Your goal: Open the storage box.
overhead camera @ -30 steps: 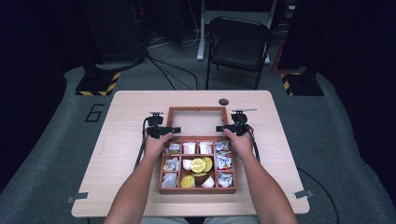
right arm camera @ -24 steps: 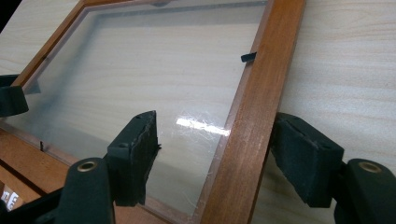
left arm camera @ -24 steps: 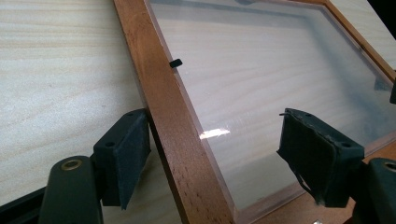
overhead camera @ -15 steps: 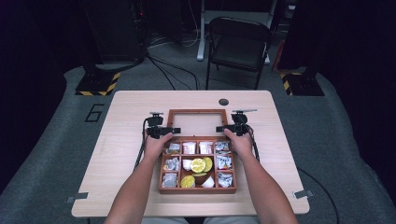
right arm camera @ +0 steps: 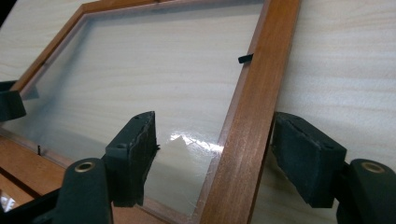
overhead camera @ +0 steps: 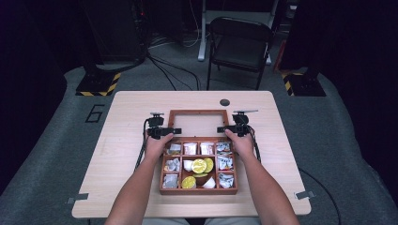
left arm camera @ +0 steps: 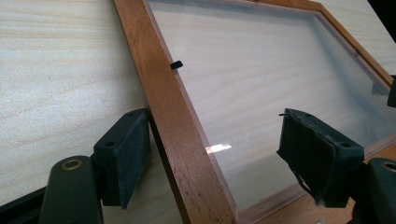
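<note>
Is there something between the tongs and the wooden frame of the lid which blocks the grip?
Nothing visible does. The left tongs and the right tongs each straddle a side rail of the lid, with the pads open and no object in the gaps.

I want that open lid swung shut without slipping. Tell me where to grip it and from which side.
Grip the lid by its two wooden side rails, near the hinged edge by the box. Come from the person's side, one tool on each rail: the left tool and right tool already straddle them. The clear pane offers no hold.
</note>
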A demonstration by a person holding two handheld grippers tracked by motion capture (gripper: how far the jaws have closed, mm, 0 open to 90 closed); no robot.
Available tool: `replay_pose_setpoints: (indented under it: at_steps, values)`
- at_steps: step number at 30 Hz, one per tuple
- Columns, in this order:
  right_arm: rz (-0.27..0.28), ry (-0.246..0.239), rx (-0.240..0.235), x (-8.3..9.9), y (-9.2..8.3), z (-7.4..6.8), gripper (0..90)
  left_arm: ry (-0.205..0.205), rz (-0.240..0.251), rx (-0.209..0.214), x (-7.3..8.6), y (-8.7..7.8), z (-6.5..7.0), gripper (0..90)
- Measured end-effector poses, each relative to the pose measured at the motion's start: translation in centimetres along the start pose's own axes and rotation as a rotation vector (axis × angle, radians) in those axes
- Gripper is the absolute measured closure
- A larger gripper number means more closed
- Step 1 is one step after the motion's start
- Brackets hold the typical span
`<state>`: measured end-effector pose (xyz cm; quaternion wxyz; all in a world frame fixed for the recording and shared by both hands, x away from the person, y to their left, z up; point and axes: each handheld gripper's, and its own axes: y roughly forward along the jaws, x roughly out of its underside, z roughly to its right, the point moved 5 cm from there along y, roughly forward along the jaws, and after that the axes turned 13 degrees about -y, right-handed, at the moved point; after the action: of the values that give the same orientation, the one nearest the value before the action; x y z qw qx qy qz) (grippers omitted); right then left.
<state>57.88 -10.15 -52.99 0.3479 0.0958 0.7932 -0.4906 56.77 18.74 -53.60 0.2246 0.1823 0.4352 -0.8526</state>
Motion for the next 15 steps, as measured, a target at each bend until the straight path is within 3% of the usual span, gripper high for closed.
replay_pose_setpoints:
  at_steps: [3, 4, 5, 6, 8, 10, 15]
  values:
    - [0.001, 0.033, 0.003, 0.1, -0.1, 0.2, 31.1, -0.008, 0.007, 0.003, 0.0, 0.0, 0.0, 25.7]
    - [0.011, 0.009, 0.010, 0.1, -0.1, 0.4, 31.6, -0.018, 0.005, 0.003, 0.0, 0.0, 0.0, 26.1]
    - [0.006, 0.029, 0.018, 0.0, -0.3, 0.3, 32.3, -0.013, 0.003, 0.002, 0.0, -0.1, -0.1, 26.3]
    - [0.016, -0.001, 0.028, -0.1, -0.5, 0.6, 33.0, -0.010, 0.007, -0.001, 0.0, -0.2, -0.1, 26.7]
    - [0.018, -0.017, 0.033, -0.1, -0.7, 0.6, 33.1, 0.003, 0.011, -0.010, 0.0, -0.3, -0.1, 26.7]
    - [0.010, -0.054, 0.067, 0.0, -1.3, 0.5, 33.5, 0.023, 0.027, -0.028, -0.2, -0.8, -0.2, 32.1]
    - [0.029, -0.084, 0.085, -0.2, -2.2, 0.5, 33.1, 0.028, 0.062, -0.008, -0.9, -2.3, -0.2, 32.8]
